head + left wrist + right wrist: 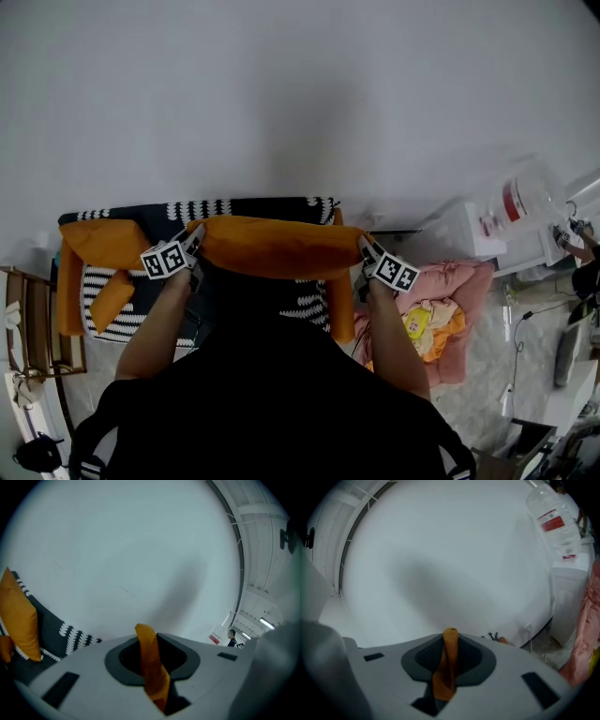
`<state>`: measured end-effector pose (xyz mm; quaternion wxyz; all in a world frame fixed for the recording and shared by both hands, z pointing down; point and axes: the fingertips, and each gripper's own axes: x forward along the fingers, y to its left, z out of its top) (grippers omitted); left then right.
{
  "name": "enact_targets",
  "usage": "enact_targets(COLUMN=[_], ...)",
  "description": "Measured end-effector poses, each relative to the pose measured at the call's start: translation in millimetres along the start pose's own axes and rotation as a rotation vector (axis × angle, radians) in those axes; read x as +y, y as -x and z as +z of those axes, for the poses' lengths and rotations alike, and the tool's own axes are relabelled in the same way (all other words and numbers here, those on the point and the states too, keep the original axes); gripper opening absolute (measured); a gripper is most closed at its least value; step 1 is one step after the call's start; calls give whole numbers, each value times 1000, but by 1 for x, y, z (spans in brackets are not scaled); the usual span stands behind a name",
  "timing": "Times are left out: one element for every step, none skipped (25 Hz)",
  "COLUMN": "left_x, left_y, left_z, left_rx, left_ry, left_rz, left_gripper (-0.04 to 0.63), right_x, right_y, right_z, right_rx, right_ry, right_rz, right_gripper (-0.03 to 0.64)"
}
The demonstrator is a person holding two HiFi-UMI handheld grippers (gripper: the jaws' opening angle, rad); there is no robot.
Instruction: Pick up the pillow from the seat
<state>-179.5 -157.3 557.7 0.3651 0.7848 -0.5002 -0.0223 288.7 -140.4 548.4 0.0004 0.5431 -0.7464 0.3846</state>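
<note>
The pillow [272,246] is up above the seat [98,277]. The left gripper [192,242] pinches one corner and the right gripper [364,251] pinches the other. It looks soft and light, so it may sag; corners are good spots to hold

The long orange pillow [272,246] is soft matt cloth, creased where it is pinched. The left hand-held gripper [152,667] and the right hand-held gripper [446,667] are smooth matt grey plastic, darker and finely textured round the jaws. The black-and-white patterned throw [202,208] looks woven. The white wall [281,94] is flat matt. The clear bottle [527,195] is glossy plastic.
</note>
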Motion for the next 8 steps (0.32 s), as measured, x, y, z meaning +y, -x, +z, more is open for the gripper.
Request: enact_targets(left_x=[1, 3, 2, 0, -2, -4, -5, -6], left_y=[0, 0, 0, 0, 0, 1, 1, 2], left_z=[0, -1, -1, -1, -1, -1, -1, -1], left_rx=[0, 2, 4, 7, 10, 12, 15, 17], left_ry=[-3, -5, -5, -3, -1, 0, 1, 1], left_rz=[3, 6, 7, 3, -3, -6, -9, -11], left_gripper=[78, 78, 78, 78, 78, 78, 78, 78], right_x=[0, 0, -1, -1, -1, -1, -1, 0], right_y=[0, 0, 0, 0, 0, 1, 1, 1], right_z=[0, 0, 0, 0, 0, -1, -1, -2], right_rx=[1, 3, 3, 3, 3, 3, 3, 3], right_ry=[1, 3, 5, 6, 6, 5, 4, 4], right_rz=[0, 0, -1, -2, -2, -2, -3, -3], right_gripper=[63, 63, 63, 63, 63, 63, 63, 63])
